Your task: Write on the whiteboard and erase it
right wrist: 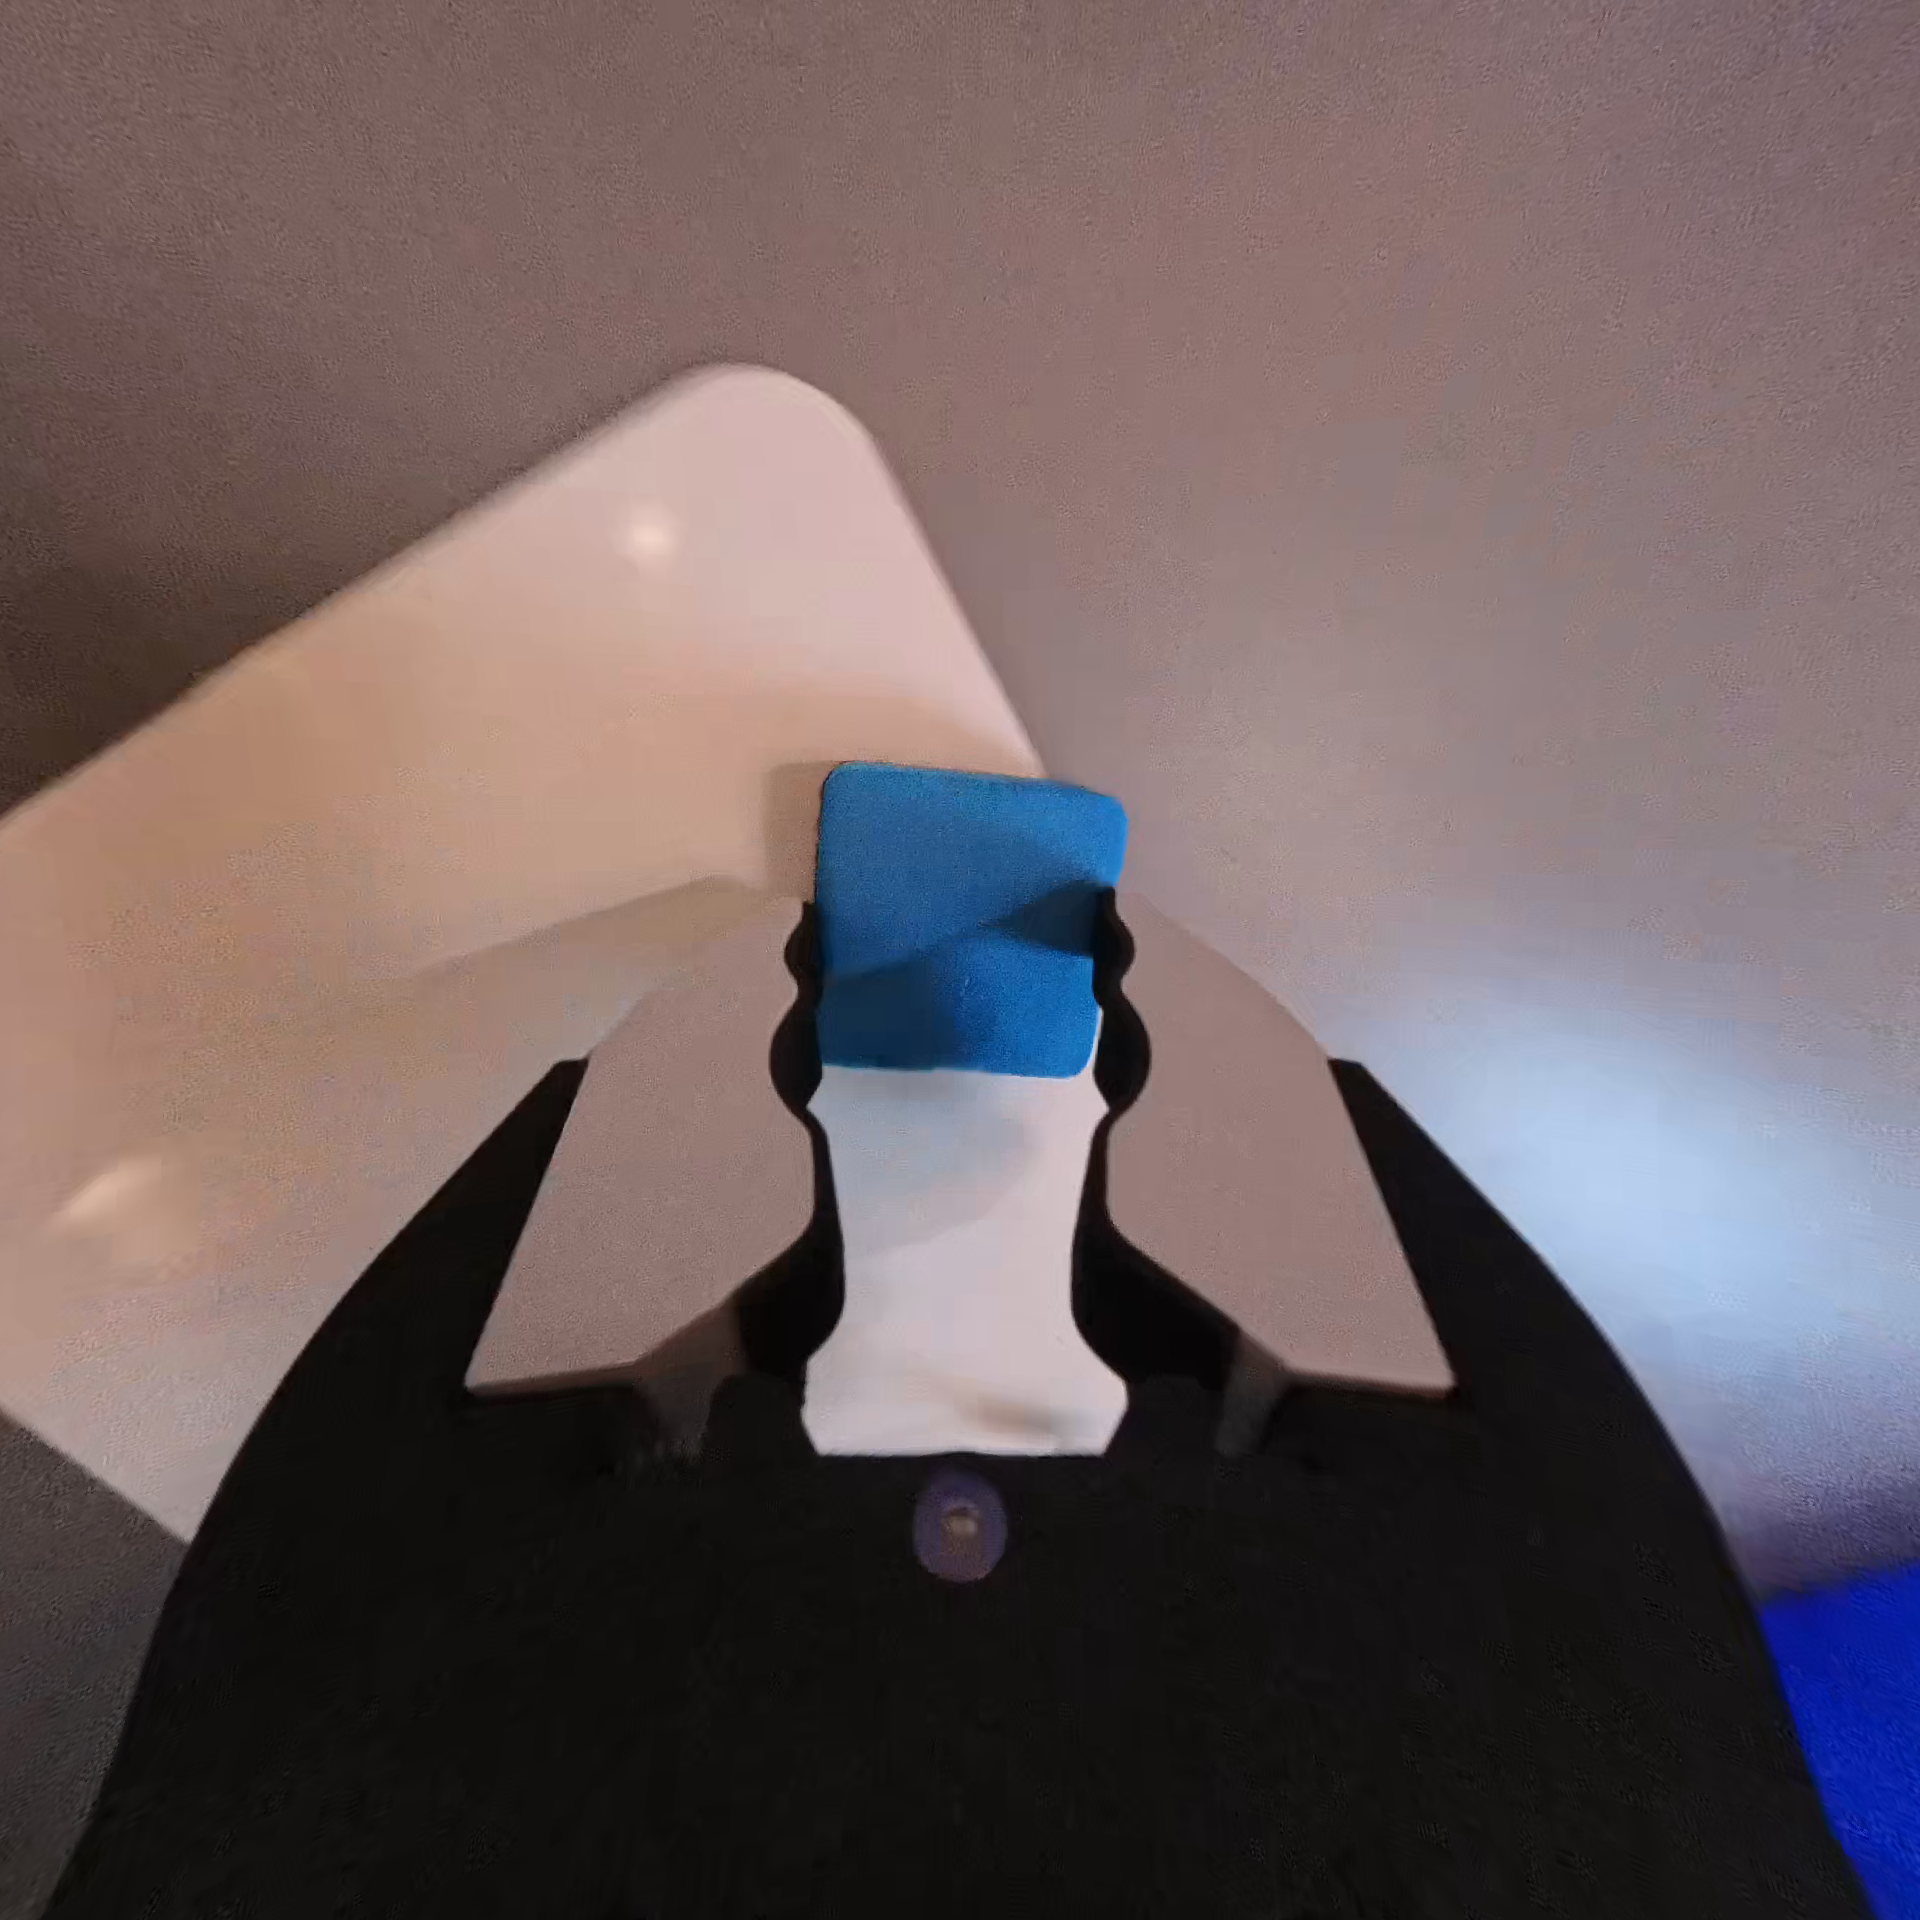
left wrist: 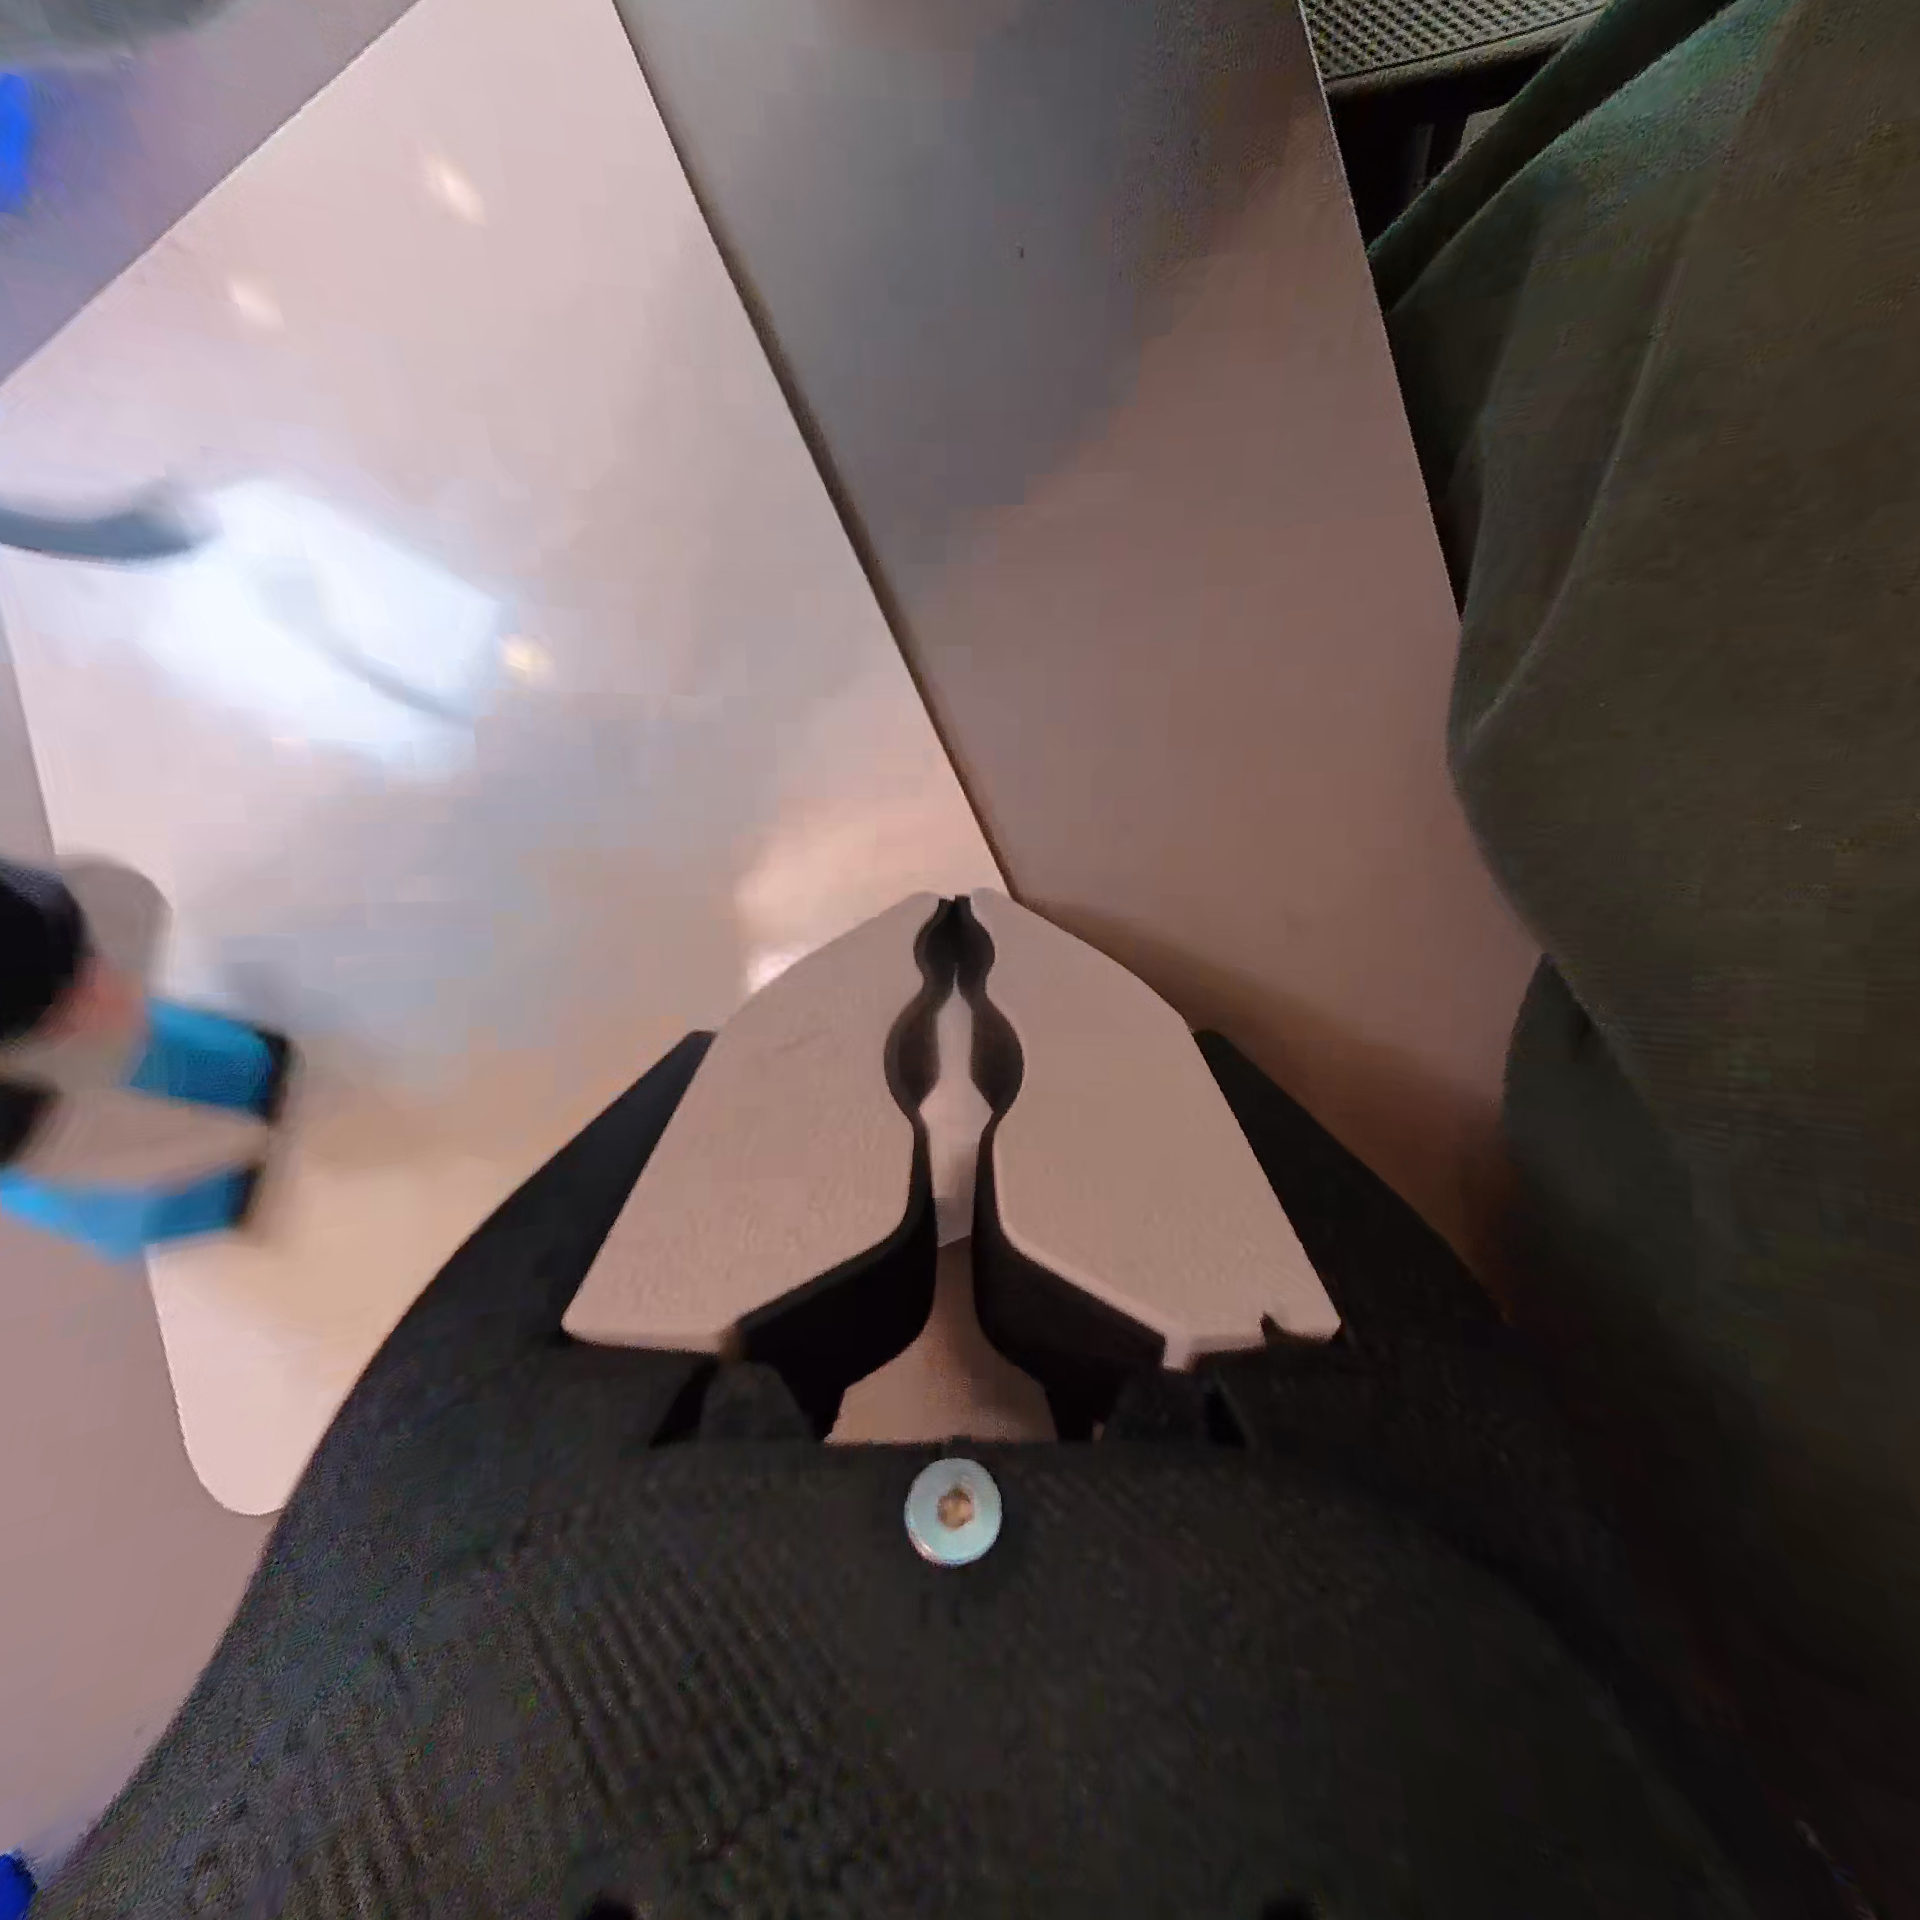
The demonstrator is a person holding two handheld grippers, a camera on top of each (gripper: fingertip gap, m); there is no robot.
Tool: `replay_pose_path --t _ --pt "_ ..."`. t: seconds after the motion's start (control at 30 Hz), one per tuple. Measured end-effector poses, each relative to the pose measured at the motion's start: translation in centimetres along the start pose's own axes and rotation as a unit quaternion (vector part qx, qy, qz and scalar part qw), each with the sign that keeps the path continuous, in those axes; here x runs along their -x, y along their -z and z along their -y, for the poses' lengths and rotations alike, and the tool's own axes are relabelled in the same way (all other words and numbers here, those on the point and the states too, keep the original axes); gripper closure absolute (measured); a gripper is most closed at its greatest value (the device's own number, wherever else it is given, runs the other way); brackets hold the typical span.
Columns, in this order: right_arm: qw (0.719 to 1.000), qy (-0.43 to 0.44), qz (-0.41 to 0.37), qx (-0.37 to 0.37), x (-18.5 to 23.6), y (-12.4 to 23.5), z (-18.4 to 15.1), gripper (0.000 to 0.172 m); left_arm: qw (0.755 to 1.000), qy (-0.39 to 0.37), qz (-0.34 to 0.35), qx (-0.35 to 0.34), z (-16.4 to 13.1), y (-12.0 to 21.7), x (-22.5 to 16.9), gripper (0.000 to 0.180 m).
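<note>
A glossy white whiteboard (left wrist: 499, 790) with rounded corners lies flat on a matte grey bench (left wrist: 1091, 468), its smooth face catching soft glare; taken from the board's left margin in the left wrist view, a motion-blurred right hand-held gripper (left wrist: 156, 1122) carries a bright blue eraser (left wrist: 208, 1070) at the board's left edge; toward the board's lower right, the left hand-held gripper (left wrist: 956, 909) angles down, its tip just above the board's right edge, the pale, flat-faced fingers (left wrist: 810, 1164) with wavy black inner edges clenched together, tips meeting with nothing between them; its black body is ribbed with fine printed layers and fixed by a round silver screw (left wrist: 954, 1522); right of the board, beyond the bench edge, hangs dark green woven fabric (left wrist: 1714, 727) of a person's clothing.

In the right wrist view the whiteboard (right wrist: 436, 831) runs diagonally across the speckled grey bench (right wrist: 1351, 416); at the board's right edge the right hand-held gripper (right wrist: 956, 966) points forward and down, its scalloped black pads pressed against both sides of the blue eraser (right wrist: 966, 914), a squarish block with rounded corners and a fine, foamy grain, which sits on the board's edge and overhangs the bench slightly; right of the board, a saturated blue patch (right wrist: 1839, 1714) shows at the frame's lower corner, too blurred to identify.
</note>
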State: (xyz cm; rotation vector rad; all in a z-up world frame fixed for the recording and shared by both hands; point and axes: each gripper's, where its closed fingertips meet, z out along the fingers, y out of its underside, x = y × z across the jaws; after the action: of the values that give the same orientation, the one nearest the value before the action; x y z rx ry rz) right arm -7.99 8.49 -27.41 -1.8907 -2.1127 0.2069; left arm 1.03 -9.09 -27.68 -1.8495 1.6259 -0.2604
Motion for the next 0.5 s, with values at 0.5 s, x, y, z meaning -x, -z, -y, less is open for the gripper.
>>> replay_pose_path --t 0.5 --pt "0.976 -0.208 -0.043 0.038 -6.3 4.7 -17.3 0.121 1.0 0.008 0.0 0.002 0.1 -0.1 0.2 0.179"
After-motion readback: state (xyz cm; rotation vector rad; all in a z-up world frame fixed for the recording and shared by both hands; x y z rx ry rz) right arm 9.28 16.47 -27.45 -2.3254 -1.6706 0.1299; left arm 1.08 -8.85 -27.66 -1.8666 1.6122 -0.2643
